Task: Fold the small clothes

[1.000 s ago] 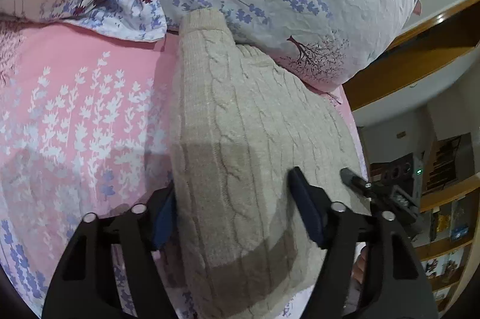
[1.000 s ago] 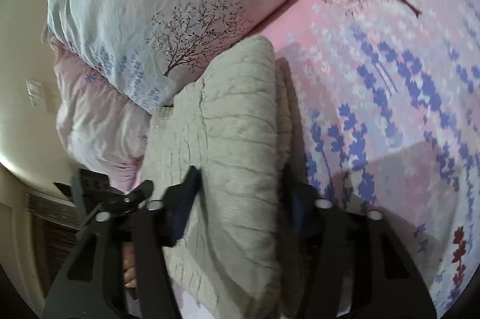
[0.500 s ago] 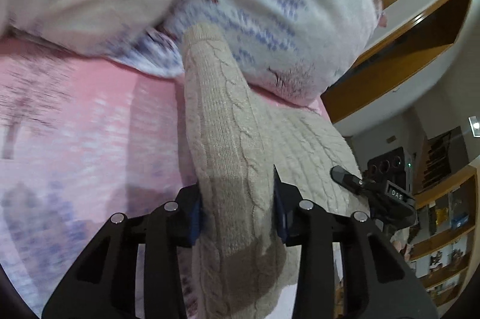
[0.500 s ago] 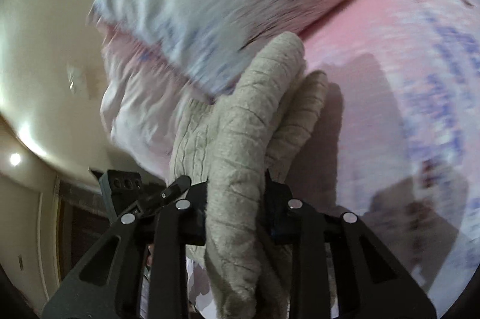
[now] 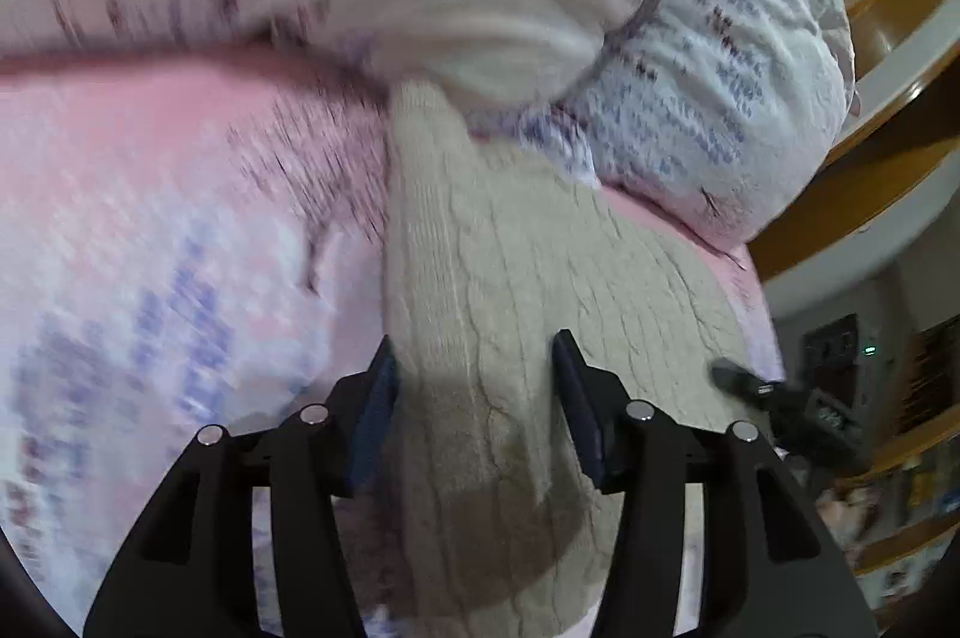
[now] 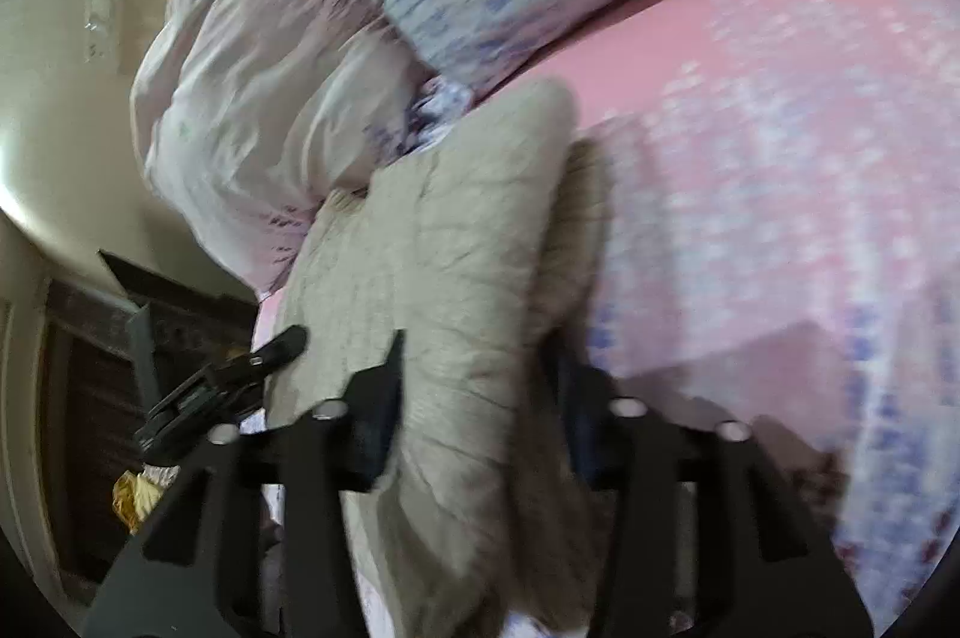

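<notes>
The beige cable-knit sweater [image 5: 516,272] [image 6: 456,278] is lying folded on the pink floral bed [image 5: 156,194] [image 6: 780,170], just below the pillows [image 5: 708,98] [image 6: 252,86]. The left gripper [image 5: 474,392] and right gripper [image 6: 474,386] are each straddling the sweater's near edge, fingers [image 5: 375,410] [image 6: 375,410] spread apart.

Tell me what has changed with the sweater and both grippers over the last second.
Both grippers closed on the beige knit sweater half a second ago, then widened again. The left gripper and right gripper now straddle bunched folds, with small gaps at the left pads; whether either still pinches is unclear. The views swung meanwhile, blurring the bedding. The sweater remains on the pink bedsheet beside the quilt.
</notes>
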Demonstrator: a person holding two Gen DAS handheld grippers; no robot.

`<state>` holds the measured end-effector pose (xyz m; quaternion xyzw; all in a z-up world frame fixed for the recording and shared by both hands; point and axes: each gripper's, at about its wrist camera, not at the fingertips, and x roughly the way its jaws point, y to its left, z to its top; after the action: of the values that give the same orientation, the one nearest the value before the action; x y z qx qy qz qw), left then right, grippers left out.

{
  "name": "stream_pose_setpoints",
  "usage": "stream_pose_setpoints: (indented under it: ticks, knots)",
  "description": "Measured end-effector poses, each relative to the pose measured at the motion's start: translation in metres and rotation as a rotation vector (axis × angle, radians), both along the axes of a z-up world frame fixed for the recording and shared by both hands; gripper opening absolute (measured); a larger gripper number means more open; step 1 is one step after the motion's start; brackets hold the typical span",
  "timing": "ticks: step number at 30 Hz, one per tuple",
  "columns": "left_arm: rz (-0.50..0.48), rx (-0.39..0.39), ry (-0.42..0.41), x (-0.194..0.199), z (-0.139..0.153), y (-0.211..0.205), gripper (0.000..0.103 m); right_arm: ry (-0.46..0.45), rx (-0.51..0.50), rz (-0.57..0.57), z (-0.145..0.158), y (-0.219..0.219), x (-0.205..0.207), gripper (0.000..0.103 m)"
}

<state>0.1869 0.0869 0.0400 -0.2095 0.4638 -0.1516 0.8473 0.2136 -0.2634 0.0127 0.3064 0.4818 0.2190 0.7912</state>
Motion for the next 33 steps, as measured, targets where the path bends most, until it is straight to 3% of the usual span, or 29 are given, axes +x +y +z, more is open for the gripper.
stream_pose_setpoints:
  ticks: [3,6,8,11,13,17,22,26,27,28,29,31,33]
  knots:
    - [0.037,0.105,-0.136,-0.013,0.032,-0.006,0.053,-0.035,0.061,-0.093,0.011,-0.025,0.004,0.059]
    - [-0.015,0.175,-0.200,-0.022,0.048,-0.030,0.067,-0.014,0.076,-0.109,0.009,-0.025,0.016,0.059]
    - [-0.067,0.221,-0.207,-0.023,0.048,-0.049,0.067,0.005,0.076,-0.093,0.004,-0.016,0.024,0.056]
    - [-0.119,0.283,-0.178,-0.017,0.036,-0.073,0.067,0.002,0.071,-0.045,-0.005,0.000,0.027,0.019]
    - [-0.141,0.298,-0.150,-0.013,0.028,-0.082,0.067,-0.039,0.043,-0.077,-0.004,-0.002,0.025,0.011]
    - [-0.172,0.320,-0.164,-0.015,0.026,-0.092,0.067,-0.026,0.048,-0.138,-0.008,-0.016,0.024,0.008]
    - [-0.181,0.349,-0.137,-0.013,0.012,-0.097,0.068,0.019,-0.038,-0.197,-0.026,-0.017,0.023,0.008]
    - [-0.184,0.447,-0.168,-0.016,0.006,-0.115,0.072,0.013,-0.120,-0.196,-0.027,-0.011,0.025,0.012]
    - [-0.181,0.450,-0.168,-0.017,0.008,-0.115,0.072,0.003,-0.154,-0.191,-0.021,-0.010,0.022,0.028]
    - [-0.181,0.433,-0.169,-0.019,0.012,-0.112,0.072,-0.014,-0.195,-0.199,-0.013,-0.010,0.017,0.036]
    - [-0.181,0.414,-0.173,-0.021,0.015,-0.108,0.072,-0.045,-0.216,-0.209,-0.005,-0.010,0.010,0.055]
    - [-0.165,0.401,-0.209,-0.034,0.026,-0.096,0.072,-0.145,-0.226,-0.198,0.014,-0.010,-0.013,0.060]
    - [-0.129,0.465,-0.268,-0.050,0.034,-0.089,0.072,-0.222,-0.250,-0.149,0.027,-0.002,-0.033,0.059]
